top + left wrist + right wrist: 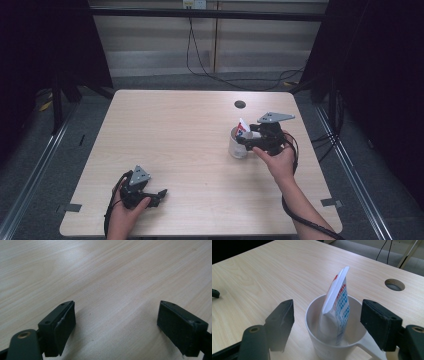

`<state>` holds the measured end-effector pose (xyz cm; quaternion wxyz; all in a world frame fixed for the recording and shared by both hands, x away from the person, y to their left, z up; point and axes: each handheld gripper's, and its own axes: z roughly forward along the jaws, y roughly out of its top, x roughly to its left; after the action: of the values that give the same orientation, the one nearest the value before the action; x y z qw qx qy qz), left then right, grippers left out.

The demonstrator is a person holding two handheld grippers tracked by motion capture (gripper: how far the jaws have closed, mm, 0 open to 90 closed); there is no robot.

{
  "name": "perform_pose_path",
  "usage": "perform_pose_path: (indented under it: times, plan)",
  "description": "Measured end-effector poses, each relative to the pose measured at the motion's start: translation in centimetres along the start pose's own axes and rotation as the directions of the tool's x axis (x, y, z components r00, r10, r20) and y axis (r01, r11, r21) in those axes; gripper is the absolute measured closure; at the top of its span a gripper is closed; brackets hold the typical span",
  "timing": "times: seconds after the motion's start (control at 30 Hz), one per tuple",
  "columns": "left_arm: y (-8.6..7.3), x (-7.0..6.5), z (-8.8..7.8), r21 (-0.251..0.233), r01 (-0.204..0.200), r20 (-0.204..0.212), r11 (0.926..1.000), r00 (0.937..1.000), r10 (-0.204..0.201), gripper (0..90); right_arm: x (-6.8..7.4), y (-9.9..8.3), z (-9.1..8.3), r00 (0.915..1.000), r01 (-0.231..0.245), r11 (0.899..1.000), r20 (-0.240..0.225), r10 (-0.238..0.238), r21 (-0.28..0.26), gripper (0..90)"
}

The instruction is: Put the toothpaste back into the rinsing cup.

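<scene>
The left gripper (152, 196) rests near the bench's (190, 150) front left corner, jaws wide over bare wood. Toward the right edge, the right gripper (327, 322) has its jaws spread either side of a white cup (329, 350), clear of its wall. Its own view shows a printed tube (337, 305) standing tilted inside. Beyond lies a cable hole (240, 104) near the far edge.

Even overhead light, dark surroundings, soft glare on the table (75, 255).
</scene>
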<state>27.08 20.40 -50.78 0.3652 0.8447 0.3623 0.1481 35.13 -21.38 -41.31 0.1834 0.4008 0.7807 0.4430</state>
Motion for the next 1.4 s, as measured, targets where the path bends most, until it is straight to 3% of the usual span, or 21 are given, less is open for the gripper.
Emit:
perform_pose_path:
  times: [0.5,1.1,1.23,1.4]
  plan:
    - [0.0,0.0,0.0,0.000,-0.001,-0.001,1.0000,1.0000,0.001,15.1,0.1,-0.7,-1.9,0.9982,0.060,0.998,0.003,-0.060,0.011,20.8]
    - [0.0,0.0,0.0,0.000,0.000,0.000,1.0000,1.0000,0.000,15.0,-0.5,-2.3,-3.8,0.9992,0.034,0.999,-0.021,-0.034,0.031,15.5]
    - [0.0,0.0,0.0,0.000,0.000,0.000,1.0000,1.0000,0.000,15.0,-0.6,-2.9,-3.9,0.9982,0.050,0.997,-0.037,-0.048,0.061,14.4]
    - [0.0,0.0,0.0,0.000,0.000,0.000,1.0000,1.0000,0.000,15.0,-0.5,-3.4,-4.5,0.9971,0.057,0.997,-0.054,-0.055,0.047,13.9]
